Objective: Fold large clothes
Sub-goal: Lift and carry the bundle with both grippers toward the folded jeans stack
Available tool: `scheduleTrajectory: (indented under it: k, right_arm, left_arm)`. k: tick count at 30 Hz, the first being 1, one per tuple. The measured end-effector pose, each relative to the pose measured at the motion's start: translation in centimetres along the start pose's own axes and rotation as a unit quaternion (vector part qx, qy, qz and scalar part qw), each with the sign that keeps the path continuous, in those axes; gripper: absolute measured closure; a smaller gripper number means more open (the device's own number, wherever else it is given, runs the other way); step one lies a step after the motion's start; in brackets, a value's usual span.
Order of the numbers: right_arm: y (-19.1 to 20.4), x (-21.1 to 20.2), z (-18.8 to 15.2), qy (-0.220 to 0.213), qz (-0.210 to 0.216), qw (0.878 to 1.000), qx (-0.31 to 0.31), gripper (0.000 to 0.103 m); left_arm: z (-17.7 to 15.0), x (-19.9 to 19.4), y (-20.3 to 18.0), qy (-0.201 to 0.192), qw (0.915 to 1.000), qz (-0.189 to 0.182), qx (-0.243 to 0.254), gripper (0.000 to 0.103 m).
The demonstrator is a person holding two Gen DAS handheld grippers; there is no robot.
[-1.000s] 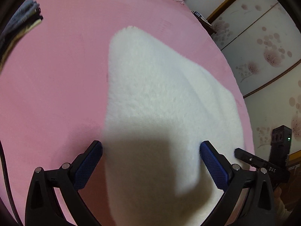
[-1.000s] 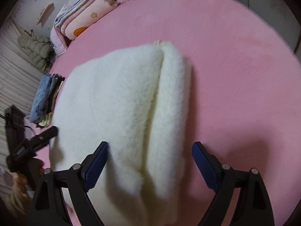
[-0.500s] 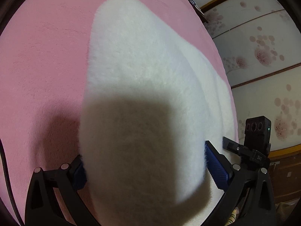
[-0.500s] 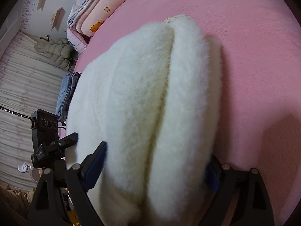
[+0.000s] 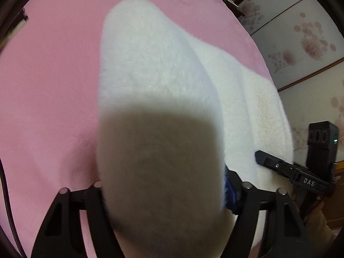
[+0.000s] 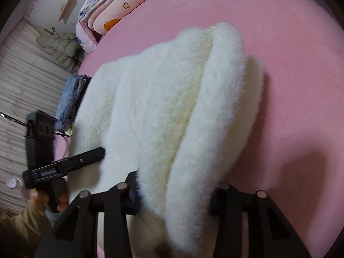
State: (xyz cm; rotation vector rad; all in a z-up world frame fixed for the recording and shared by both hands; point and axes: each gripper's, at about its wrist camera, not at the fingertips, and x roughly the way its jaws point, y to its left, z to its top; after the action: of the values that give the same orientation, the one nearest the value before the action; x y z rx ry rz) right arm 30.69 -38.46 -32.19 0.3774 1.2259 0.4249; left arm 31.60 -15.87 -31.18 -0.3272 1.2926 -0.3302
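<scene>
A folded white fluffy garment (image 5: pixel 154 68) lies on the pink bed (image 5: pixel 47 81). My left gripper (image 5: pixel 163 191) is shut on its near left edge, and the thick fleece bulges between the jaws and hides the fingertips. In the right wrist view the same garment (image 6: pixel 172 99) shows as a stack of folded layers. My right gripper (image 6: pixel 174 195) is shut on its near right edge. The right gripper also shows at the right of the left wrist view (image 5: pixel 292 172). The left gripper shows at the left of the right wrist view (image 6: pixel 64 167).
A stack of folded jeans and dark clothes (image 6: pixel 71 96) lies at the bed's left side. Pink patterned quilts (image 6: pixel 107 15) are piled at the head of the bed. A floral panelled wall (image 5: pixel 305 43) stands to the right.
Both grippers have moved forward onto the garment's near edge and closed their jaws on the fleece. The near edge now bulges up between the jaws.
</scene>
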Motion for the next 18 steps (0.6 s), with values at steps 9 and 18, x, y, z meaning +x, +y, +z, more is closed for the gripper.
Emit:
scheduleTrajectory:
  k: [9,18]
  right_arm:
    - [5.2,-6.8,-3.6,0.014,-0.021,1.0,-0.009,0.064]
    - [13.3,-15.1,-8.1,0.009,-0.011,0.999,-0.051,0.064]
  left_arm:
    - [-3.3,-8.8,-4.4,0.018,0.9997,0.006,0.016,0.035]
    - [-6.1,-20.1,-7.0,0.003,0.9999,0.007,0.007,0.035]
